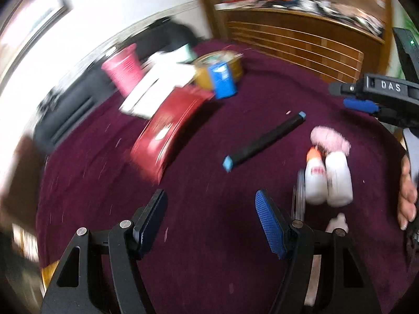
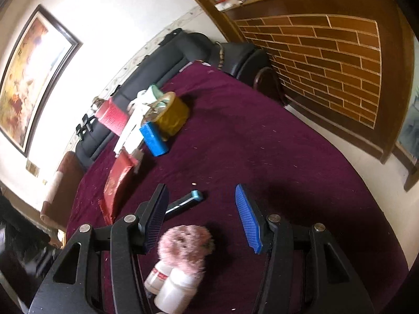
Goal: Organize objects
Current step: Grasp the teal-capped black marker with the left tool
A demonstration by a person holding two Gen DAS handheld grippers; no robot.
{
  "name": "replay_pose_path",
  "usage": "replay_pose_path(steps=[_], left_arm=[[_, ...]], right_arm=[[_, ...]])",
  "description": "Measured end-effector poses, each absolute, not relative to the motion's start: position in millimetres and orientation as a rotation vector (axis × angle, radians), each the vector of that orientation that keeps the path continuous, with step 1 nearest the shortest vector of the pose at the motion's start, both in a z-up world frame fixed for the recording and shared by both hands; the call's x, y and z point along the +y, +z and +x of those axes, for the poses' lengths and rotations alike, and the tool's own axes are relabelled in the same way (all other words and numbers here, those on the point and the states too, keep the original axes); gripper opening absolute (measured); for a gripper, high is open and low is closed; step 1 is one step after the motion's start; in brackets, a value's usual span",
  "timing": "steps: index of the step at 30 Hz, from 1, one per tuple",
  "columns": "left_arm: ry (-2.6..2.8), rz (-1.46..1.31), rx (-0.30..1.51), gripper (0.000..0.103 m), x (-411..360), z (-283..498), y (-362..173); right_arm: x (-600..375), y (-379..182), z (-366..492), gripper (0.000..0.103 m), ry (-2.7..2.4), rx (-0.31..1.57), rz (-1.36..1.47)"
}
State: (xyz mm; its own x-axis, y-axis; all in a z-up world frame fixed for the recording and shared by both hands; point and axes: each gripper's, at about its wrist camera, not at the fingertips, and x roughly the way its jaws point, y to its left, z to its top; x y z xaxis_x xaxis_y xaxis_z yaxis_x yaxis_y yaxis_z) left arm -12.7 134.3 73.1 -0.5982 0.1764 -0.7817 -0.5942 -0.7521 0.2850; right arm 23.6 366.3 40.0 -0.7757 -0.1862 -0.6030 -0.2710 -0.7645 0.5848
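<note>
Both grippers are empty with their jaws standing apart. The left gripper (image 1: 210,219) hangs over bare maroon tablecloth (image 1: 209,141), angled downward, nothing between its pads; its view is smeared, which suggests the hand is on the move. The right gripper (image 2: 201,219) tilts down over the same cloth, and the pink fluffy puff (image 2: 184,246) lies under its gap, nearer the dark pad, untouched as far as the view shows. From the left wrist view the right gripper enters at the right edge, with the person's fingers (image 1: 407,198) beside it.

The step in hand looks like an approach: nothing has been picked up, and the things are still scattered. Two white bottles (image 1: 328,180) lie side by side against the puff; a black stick with light blue ends (image 1: 264,141) lies alone mid-table, well apart from the far cluster of a red flat box (image 1: 165,136), a white carton (image 1: 157,89), a blue box (image 1: 222,78), a yellow round tin (image 2: 170,116) and a pink ribbed cup (image 1: 123,68).

The next move, judging by position, calls for the right gripper to sink lower and centre its gap on the puff or a bottle before closing; the soft puff will squash, so a bottle may be the surer grip. Which the left gripper is making for I cannot tell.
</note>
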Motion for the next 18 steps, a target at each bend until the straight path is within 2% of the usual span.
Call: replay_pose_path(steps=[3, 11, 18], left_arm=[[2.249, -1.003, 0.849, 0.063, 161.2, -30.0, 66.1], [2.050, -0.973, 0.986, 0.063, 215.5, -48.1, 27.7], [2.045, -1.037, 0.839, 0.064, 223.7, -62.3, 23.1]], right_arm=[[375.5, 37.5, 27.1, 0.052, 2.677, 1.103, -1.016], [375.7, 40.2, 24.2, 0.052, 2.683, 1.082, -1.027], [370.6, 40.9, 22.9, 0.052, 2.688, 1.037, -1.034]])
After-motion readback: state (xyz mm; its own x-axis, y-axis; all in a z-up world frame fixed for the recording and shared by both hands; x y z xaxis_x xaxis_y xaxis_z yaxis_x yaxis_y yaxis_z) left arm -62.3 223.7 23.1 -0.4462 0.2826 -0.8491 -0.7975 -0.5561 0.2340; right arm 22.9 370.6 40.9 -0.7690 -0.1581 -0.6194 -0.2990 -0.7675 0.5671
